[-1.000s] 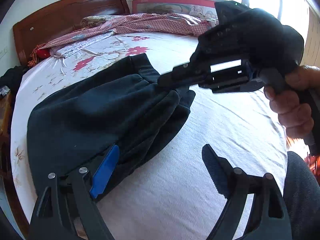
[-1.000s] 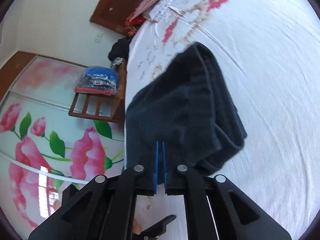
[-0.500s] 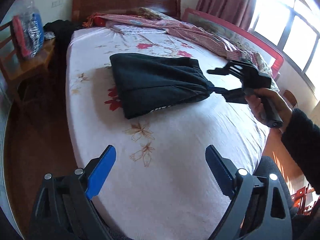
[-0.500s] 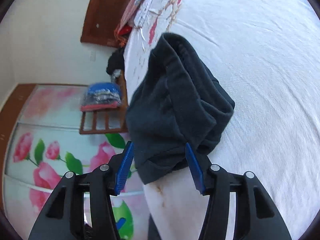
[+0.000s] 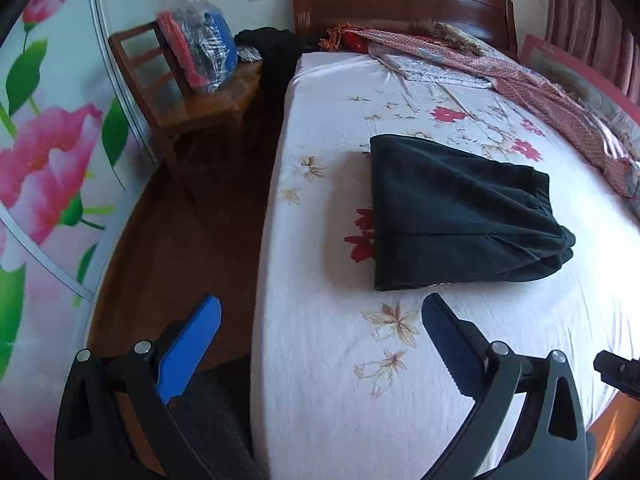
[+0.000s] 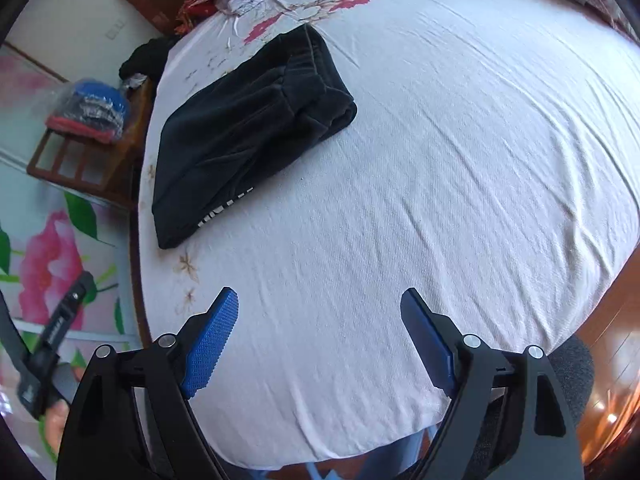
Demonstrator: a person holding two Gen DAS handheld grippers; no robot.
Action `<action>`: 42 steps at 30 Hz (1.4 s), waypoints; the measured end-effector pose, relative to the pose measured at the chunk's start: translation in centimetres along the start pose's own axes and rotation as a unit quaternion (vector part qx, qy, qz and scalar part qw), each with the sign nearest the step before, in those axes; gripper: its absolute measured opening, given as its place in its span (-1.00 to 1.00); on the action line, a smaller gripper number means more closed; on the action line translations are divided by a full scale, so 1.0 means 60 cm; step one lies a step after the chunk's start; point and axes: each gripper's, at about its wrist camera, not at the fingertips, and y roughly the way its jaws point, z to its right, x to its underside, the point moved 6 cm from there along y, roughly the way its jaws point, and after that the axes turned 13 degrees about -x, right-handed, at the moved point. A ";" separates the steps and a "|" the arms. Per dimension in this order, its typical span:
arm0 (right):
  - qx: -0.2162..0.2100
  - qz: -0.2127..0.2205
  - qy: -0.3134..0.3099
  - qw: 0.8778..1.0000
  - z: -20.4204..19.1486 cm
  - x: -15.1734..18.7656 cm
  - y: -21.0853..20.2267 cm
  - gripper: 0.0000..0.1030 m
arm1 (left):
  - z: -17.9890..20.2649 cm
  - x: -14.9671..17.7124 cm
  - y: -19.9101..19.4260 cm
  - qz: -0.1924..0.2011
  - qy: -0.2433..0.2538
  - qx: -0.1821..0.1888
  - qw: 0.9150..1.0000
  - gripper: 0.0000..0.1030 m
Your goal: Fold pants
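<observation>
Both claws have pulled back from the pants! Left claw (image 5: 320, 330) and right claw (image 6: 319, 322) hang released over the bed's (image 6: 460, 168) near edge; beyond, the dark pants (image 5: 452, 212) lie folded mid-mattress.

Daylight fills both my views, bright and even across the white bed sheet (image 6: 460, 160), which washes out slightly in the right wrist view. The dark pants (image 5: 452, 216) throw a soft shadow onto the sheet on their headboard (image 5: 400, 4) side, and their folds are hard to read. Fisheye bending curves the sheet's edges, and black vignette fills the corners. My left gripper (image 6: 52, 344), left of the sheet, is motion-blurred. Warm glare glints off the floor (image 6: 612, 392) right of the sheet.
</observation>
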 end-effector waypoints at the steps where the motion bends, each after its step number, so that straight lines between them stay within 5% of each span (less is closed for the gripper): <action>1: 0.010 0.009 -0.017 1.000 -0.008 0.002 -0.003 0.61 | 0.000 -0.003 -0.005 0.006 0.003 -0.024 1.000 0.96; 4: 0.025 0.050 -0.037 0.998 -0.032 -0.007 -0.005 0.64 | -0.003 0.004 -0.024 0.021 -0.007 -0.060 0.998 0.96; 7: -0.069 0.107 -0.050 0.991 -0.072 -0.063 -0.011 0.64 | -0.004 0.020 -0.036 0.033 -0.014 -0.035 0.999 0.96; 10: -0.060 0.174 -0.144 0.972 -0.127 -0.144 0.007 0.64 | -0.015 0.034 -0.033 0.025 -0.039 -0.011 0.999 0.96; 15: -0.096 0.127 -0.222 0.962 -0.199 -0.207 0.141 0.64 | -0.031 0.044 -0.008 -0.012 -0.049 0.003 0.999 0.96; 19: -0.092 0.021 -0.259 0.961 -0.199 -0.142 0.253 0.64 | -0.059 0.049 0.020 -0.036 -0.082 0.000 0.996 0.96; 22: -0.060 0.019 -0.346 0.936 -0.196 -0.078 0.266 0.64 | -0.072 0.057 0.048 -0.069 -0.112 0.020 0.991 0.96; 25: -0.094 0.051 -0.322 0.941 -0.203 -0.083 0.216 0.64 | -0.080 0.066 0.068 -0.085 -0.129 0.023 0.988 0.96; 29: -0.118 0.094 -0.363 0.919 -0.273 -0.090 0.191 0.64 | -0.087 0.068 0.079 -0.084 -0.135 0.013 0.987 0.96; 32: -0.129 0.048 -0.386 0.912 -0.319 -0.072 0.248 0.64 | -0.104 0.059 0.077 -0.070 -0.141 -0.003 0.988 0.96; 34: -0.106 -0.031 -0.382 0.917 -0.319 -0.046 0.314 0.64 | -0.128 0.050 0.067 -0.047 -0.153 -0.020 0.987 0.96; 39: -0.139 -0.045 -0.378 0.914 -0.316 0.000 0.306 0.68 | -0.176 0.040 0.066 -0.037 -0.192 -0.021 0.981 0.96; 42: -0.174 -0.043 -0.297 0.938 -0.289 -0.010 0.269 0.68 | -0.171 0.044 0.079 -0.051 -0.196 -0.010 0.979 0.96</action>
